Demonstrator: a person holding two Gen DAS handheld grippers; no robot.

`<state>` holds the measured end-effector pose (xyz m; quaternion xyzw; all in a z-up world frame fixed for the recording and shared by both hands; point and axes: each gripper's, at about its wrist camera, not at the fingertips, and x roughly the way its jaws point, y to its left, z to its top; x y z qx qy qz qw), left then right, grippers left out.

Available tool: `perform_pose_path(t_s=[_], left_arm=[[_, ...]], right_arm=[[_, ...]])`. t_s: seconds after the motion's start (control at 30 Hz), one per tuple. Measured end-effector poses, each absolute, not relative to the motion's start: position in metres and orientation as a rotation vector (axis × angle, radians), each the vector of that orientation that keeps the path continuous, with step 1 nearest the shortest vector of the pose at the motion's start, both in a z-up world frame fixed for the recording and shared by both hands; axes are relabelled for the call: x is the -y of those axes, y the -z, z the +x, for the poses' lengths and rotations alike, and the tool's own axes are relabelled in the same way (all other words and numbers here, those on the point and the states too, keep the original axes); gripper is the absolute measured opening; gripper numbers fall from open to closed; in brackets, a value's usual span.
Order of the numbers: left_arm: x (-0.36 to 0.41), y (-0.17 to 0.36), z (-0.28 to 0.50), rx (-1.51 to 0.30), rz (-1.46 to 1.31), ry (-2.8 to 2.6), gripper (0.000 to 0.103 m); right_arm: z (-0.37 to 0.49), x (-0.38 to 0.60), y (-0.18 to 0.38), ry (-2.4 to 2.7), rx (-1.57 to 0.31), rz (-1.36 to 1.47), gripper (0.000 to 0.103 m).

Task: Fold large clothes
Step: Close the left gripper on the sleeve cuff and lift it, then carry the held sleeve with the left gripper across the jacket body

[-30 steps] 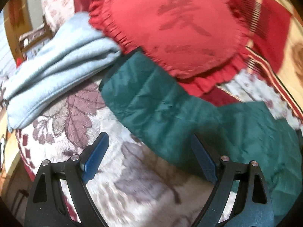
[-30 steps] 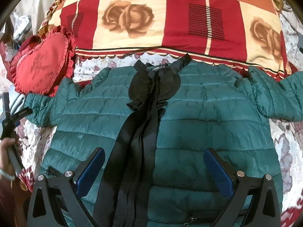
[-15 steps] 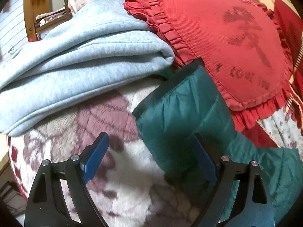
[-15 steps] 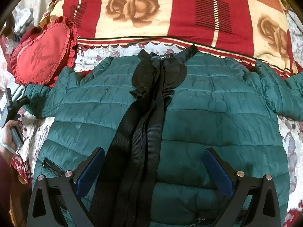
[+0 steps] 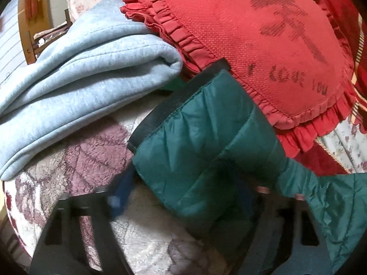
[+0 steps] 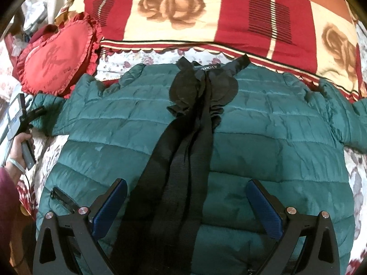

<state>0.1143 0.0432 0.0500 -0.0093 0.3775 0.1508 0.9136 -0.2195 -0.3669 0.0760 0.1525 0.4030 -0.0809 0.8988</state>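
A dark green quilted jacket (image 6: 252, 142) lies front up and spread flat on the bed, with a black placket and collar (image 6: 190, 137) down its middle. Its left sleeve cuff (image 5: 206, 133), green with a black band, lies between the blue pads of my left gripper (image 5: 183, 197); the frame is blurred and the jaws look open around the sleeve. That gripper also shows at the left in the right wrist view (image 6: 23, 123). My right gripper (image 6: 185, 208) is open and empty, low over the jacket's lower front.
A red heart-shaped cushion (image 5: 263, 45) touches the sleeve's far side. A folded light grey sweatshirt (image 5: 80, 80) lies left of the cuff. A red and cream rose-print quilt (image 6: 206, 16) lies behind the jacket. The bed cover (image 5: 91, 155) is floral fleece.
My left gripper has moved forward onto the sleeve cuff, which now sits between its pads. The right gripper has shifted slightly closer over the jacket and stays open.
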Motion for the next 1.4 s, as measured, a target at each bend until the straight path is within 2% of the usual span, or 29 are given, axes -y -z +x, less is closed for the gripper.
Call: perform_pose_path(t_s=[0.07,0.13,0.17,0.27,0.63,1.07,1.4], left_arm=[[-0.044,-0.053,0.113,-0.791,-0.049,-0.286,0.031],[-0.05,-0.058,0.116,-0.814,-0.113,-0.244,0.018],[-0.055,-0.061,0.115,-0.825,-0.157,-0.219,0.015],[-0.06,-0.071,0.106,-0.827,-0.24,-0.169,0.013],[-0.04,-0.123,0.051,-0.775,-0.237,0.031,0.011],[0.032,-0.175,0.003,-0.757,-0.19,0.193,0.011],[0.091,-0.192,-0.034,-0.758,-0.126,0.316,0.011]], right_arm=[[-0.22,0.366,-0.076,0.164,-0.832,0.316,0.103],[-0.22,0.367,-0.076,0.163,-0.834,0.324,0.103],[-0.221,0.368,-0.076,0.165,-0.832,0.326,0.103],[-0.224,0.371,-0.078,0.165,-0.824,0.354,0.103],[-0.244,0.376,-0.089,0.178,-0.776,0.413,0.103],[-0.268,0.381,-0.1,0.219,-0.76,0.423,0.103],[-0.282,0.378,-0.098,0.224,-0.778,0.399,0.103]])
